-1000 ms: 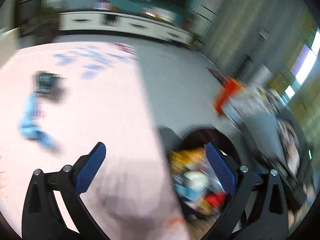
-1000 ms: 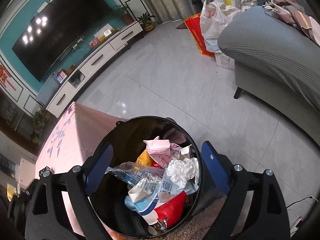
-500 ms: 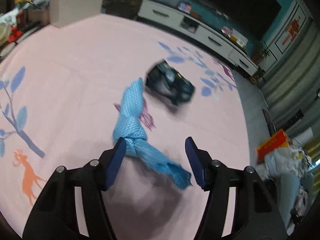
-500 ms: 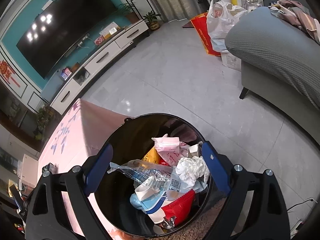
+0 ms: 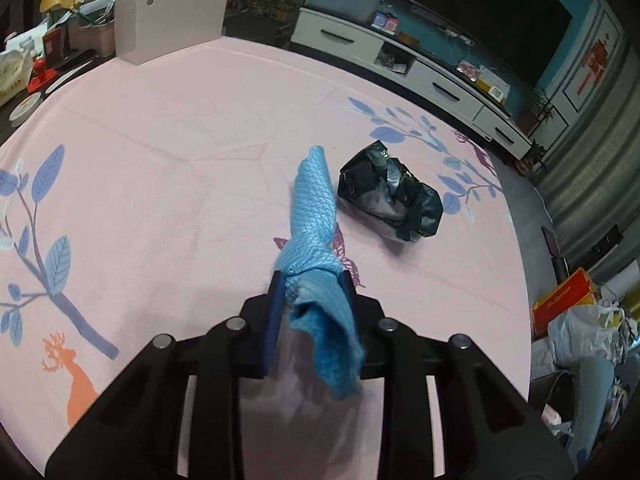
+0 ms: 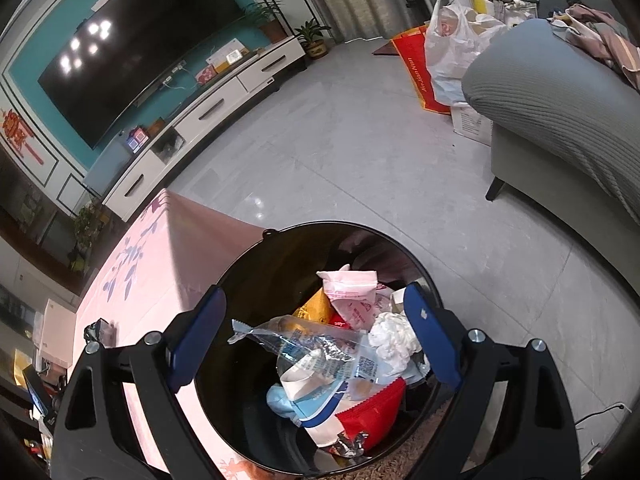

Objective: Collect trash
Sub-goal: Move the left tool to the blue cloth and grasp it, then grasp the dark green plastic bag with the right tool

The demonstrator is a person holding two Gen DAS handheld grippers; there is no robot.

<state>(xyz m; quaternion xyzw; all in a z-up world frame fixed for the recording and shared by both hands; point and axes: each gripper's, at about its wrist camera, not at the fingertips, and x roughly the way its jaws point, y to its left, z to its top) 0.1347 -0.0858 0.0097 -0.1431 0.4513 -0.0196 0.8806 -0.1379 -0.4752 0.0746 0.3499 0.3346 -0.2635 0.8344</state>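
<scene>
A pink tablecloth (image 5: 168, 184) printed with blue leaves and an orange deer carries the litter. The black bin (image 6: 240, 420), beside the table, brims with wrappers under the right gripper (image 6: 316, 340), jaws wide apart and empty. The left gripper (image 5: 312, 284) has just been closing and now clamps a blue mesh cloth (image 5: 314, 216) (knotted, crumpled), near a black foil wrapper (image 5: 390, 196), lettering unreadable.

Left gripper (image 5: 312, 284) jaws, just closing, pinch blue cloth (image 5: 314, 216) on tablecloth (image 5: 160, 168).
</scene>
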